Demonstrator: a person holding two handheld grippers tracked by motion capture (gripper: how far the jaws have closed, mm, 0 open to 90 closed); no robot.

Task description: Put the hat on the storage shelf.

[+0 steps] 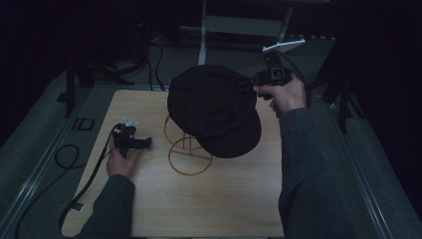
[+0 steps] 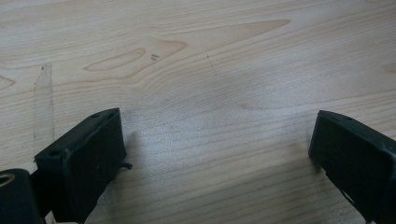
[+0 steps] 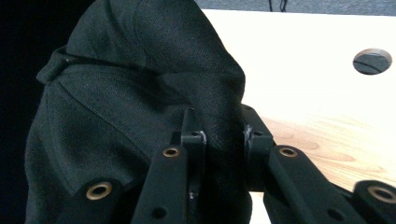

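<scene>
My right gripper (image 3: 223,140) has its 2 jaws pressed together on a fold of the black cap's (image 1: 214,107) cloth, at the edge of the cap farthest from its peak. In the right gripper view the dark fabric (image 3: 140,93) bulges up over the jaws, with pale wood behind it. From above, my right hand (image 1: 284,94) holds that gripper (image 1: 247,83) beside the cap, over the far edge of the worktop (image 1: 224,199). The cap hangs above a thin wire stand (image 1: 188,147) that sits on the worktop; whether they touch I cannot tell. My left gripper (image 1: 147,143) lies low, well to the left of the stand, in my left hand (image 1: 122,162). Its 2 jaws are spread wide over bare wood (image 2: 210,70), pinching nothing.
</scene>
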